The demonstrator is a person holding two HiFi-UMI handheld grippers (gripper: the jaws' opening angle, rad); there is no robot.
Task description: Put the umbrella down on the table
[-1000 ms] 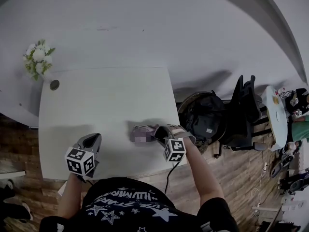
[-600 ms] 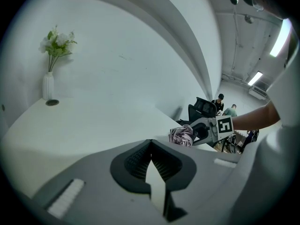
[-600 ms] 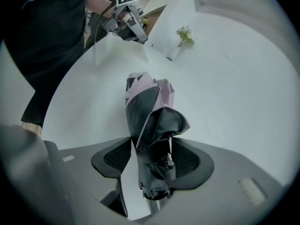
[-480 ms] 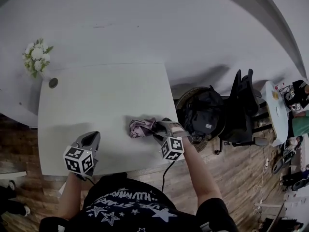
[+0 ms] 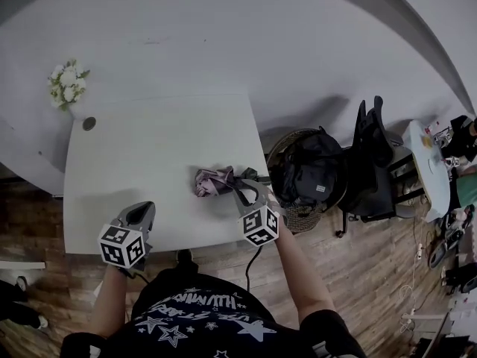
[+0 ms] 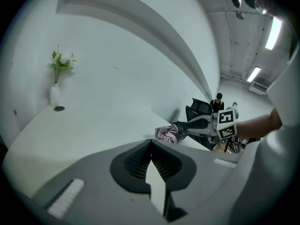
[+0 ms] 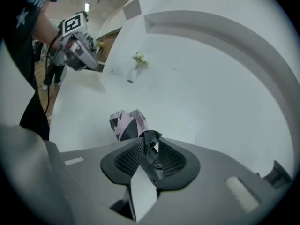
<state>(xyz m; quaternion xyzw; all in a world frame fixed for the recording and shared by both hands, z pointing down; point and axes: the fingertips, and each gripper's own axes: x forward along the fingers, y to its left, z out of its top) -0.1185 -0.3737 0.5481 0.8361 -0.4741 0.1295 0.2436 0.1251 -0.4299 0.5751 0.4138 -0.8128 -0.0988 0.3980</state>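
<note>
A folded pink and black patterned umbrella [image 5: 211, 182] lies on the white table [image 5: 149, 140] near its right edge. My right gripper [image 5: 240, 188] is at the umbrella's dark end. In the right gripper view its jaws are closing, and a black part of the umbrella [image 7: 126, 123] sits pinched between the pads [image 7: 133, 158]. The left gripper view shows the umbrella [image 6: 167, 133] sticking out of the right gripper [image 6: 185, 125]. My left gripper [image 5: 139, 215] hovers over the table's near edge, shut with nothing in it, well left of the umbrella.
A vase of white flowers [image 5: 67, 84] stands at the table's far left corner beside a small round object [image 5: 89, 124]. Right of the table sit a round basket holding a black backpack [image 5: 309, 177] and a black chair [image 5: 373, 162]. Wooden floor lies below.
My right gripper has rolled and lifted, and its jaws have narrowed around the umbrella's dark end. The umbrella has turned a little on the table. The left gripper has shifted slightly.
</note>
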